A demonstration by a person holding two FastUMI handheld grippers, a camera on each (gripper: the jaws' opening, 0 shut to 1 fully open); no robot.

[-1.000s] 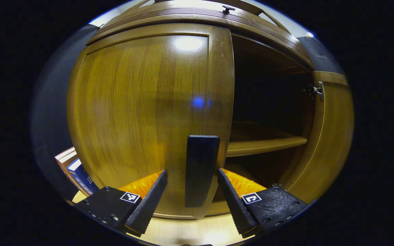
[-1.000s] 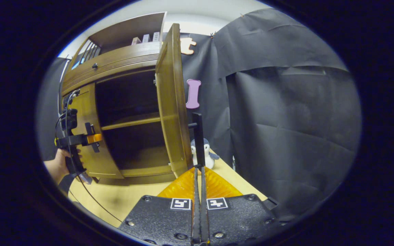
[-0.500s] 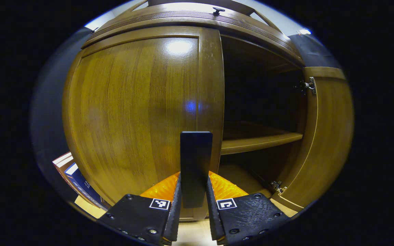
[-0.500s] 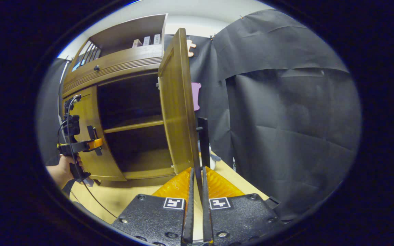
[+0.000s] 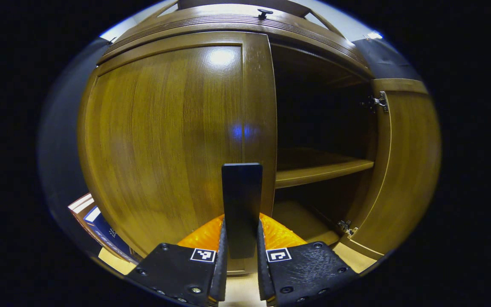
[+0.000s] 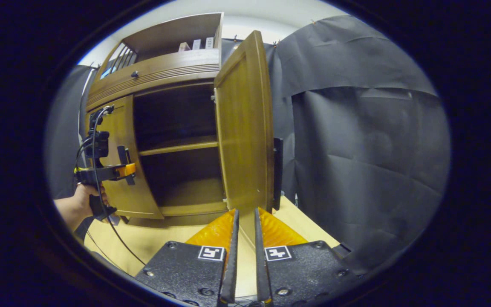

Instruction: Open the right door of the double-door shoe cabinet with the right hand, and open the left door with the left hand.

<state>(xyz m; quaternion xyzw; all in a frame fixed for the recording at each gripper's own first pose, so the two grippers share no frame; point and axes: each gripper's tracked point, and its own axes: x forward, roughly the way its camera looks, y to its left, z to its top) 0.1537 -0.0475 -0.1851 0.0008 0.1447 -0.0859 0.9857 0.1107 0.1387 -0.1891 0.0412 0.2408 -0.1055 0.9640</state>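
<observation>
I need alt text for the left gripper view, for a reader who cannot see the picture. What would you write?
The left hand-held gripper is shut on the dark vertical handle of the closed left door of a wooden shoe cabinet. To the right, the right door stands open, showing a dark interior with one shelf.
</observation>
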